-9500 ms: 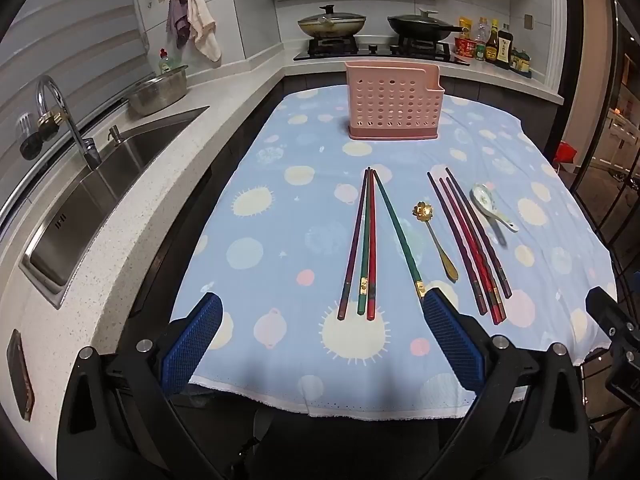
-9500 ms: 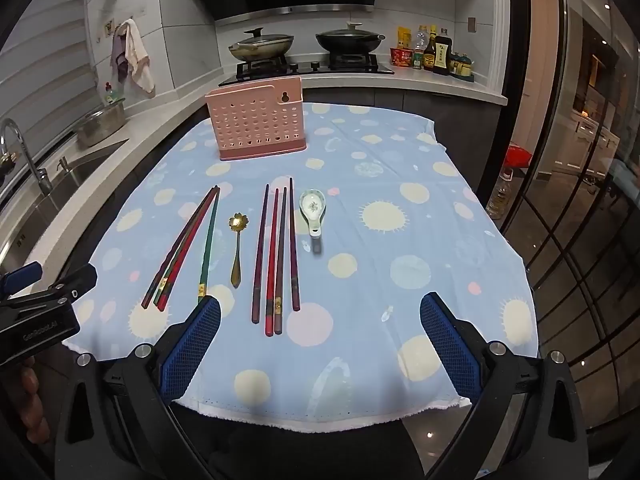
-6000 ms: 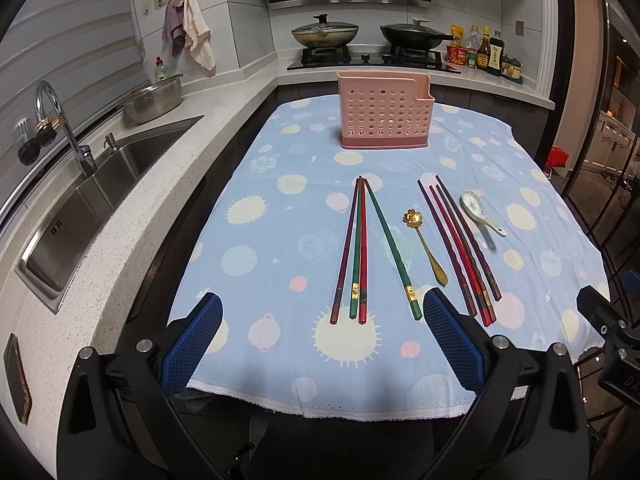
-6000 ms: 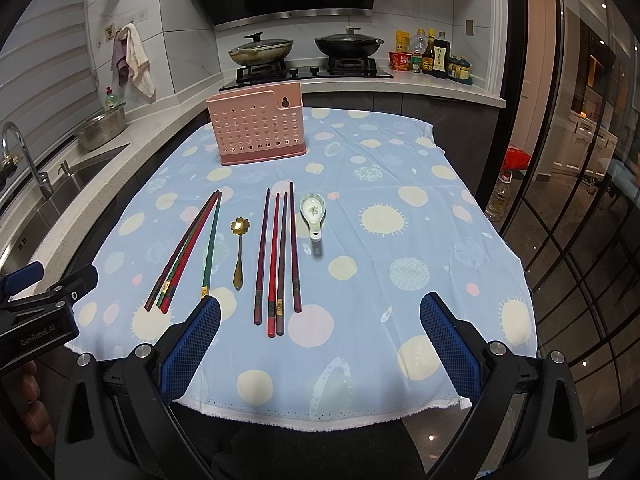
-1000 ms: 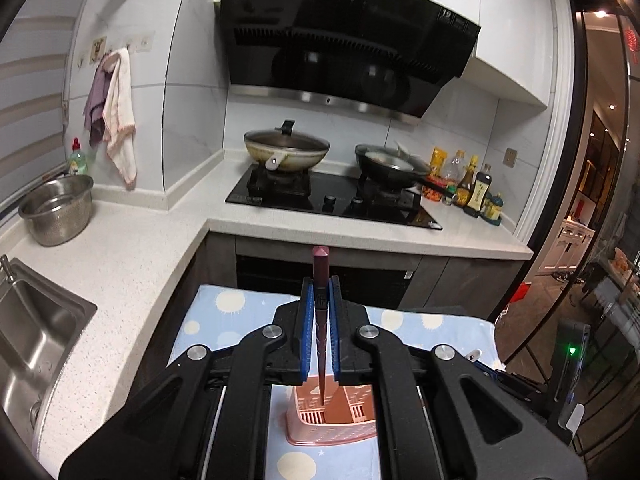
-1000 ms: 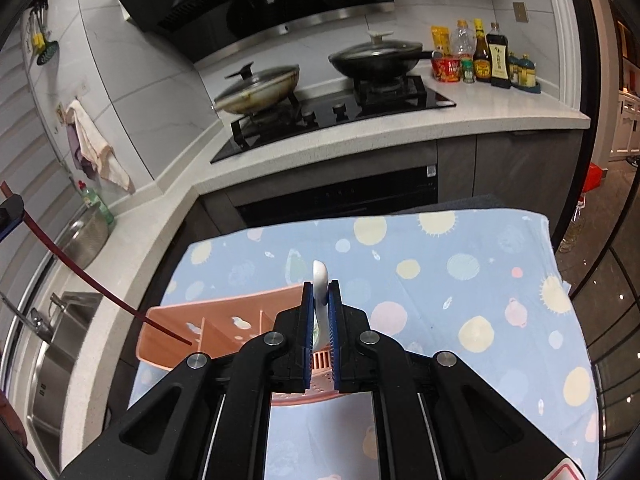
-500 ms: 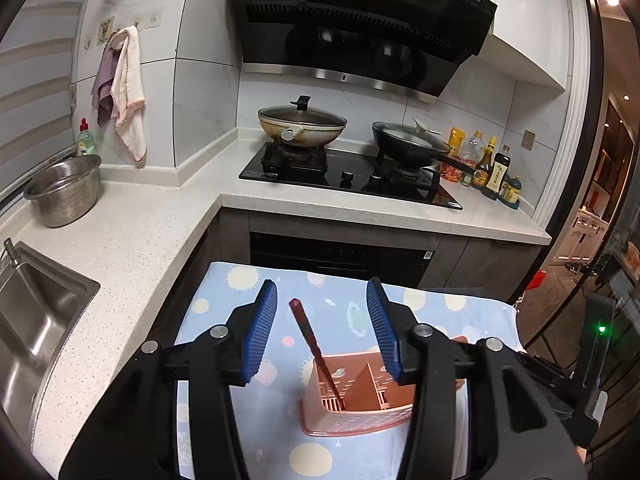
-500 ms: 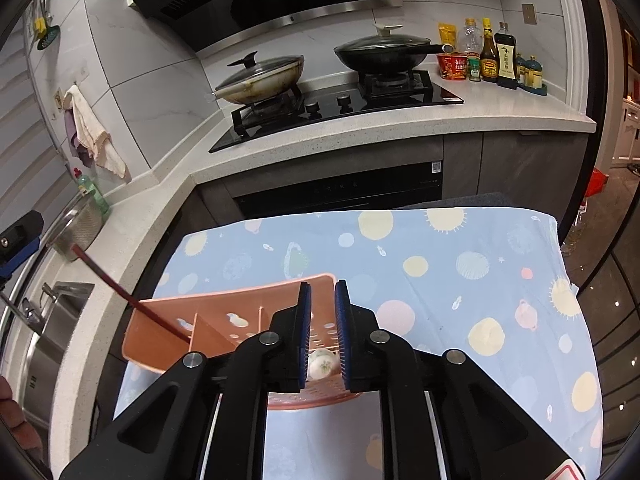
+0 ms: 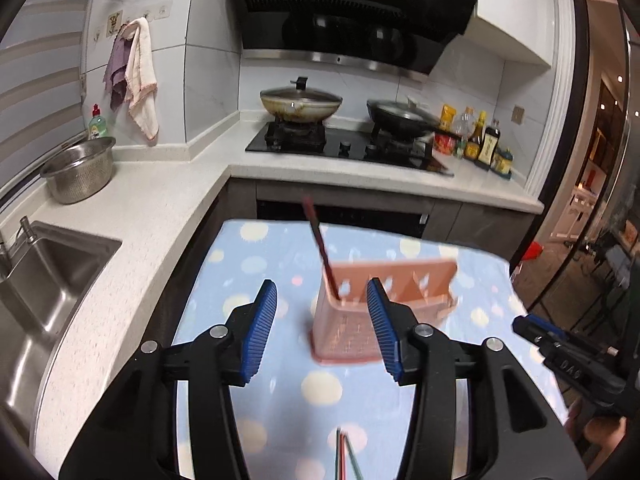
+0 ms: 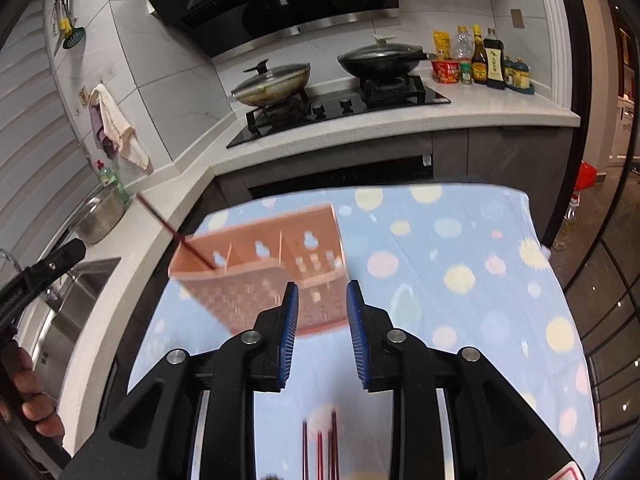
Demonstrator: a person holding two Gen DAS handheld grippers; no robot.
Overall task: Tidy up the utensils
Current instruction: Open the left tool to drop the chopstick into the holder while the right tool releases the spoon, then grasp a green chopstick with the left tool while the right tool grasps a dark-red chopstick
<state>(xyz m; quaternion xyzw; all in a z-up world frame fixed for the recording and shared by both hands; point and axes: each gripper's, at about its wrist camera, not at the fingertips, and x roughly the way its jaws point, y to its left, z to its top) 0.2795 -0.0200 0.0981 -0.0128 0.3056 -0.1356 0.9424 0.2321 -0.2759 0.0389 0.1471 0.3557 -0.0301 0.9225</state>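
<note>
White lettering is showing on the range hood (image 10: pixel 256 4) and a bottle label (image 10: pixel 495 65); neither is reading legibly.

Indoor light, moderately bright; glare on range hood (image 9: pixel 352 12); motion blur on tablecloth (image 10: pixel 460 280); fisheye-bent edges.

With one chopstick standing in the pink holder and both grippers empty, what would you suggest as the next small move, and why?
Probably lower the left gripper toward the chopsticks lying on the cloth just below it. Its jaws are open with nothing between them, only one dark red chopstick leans in the pink holder, and the right gripper, also empty, is opening above more chopsticks.
</note>
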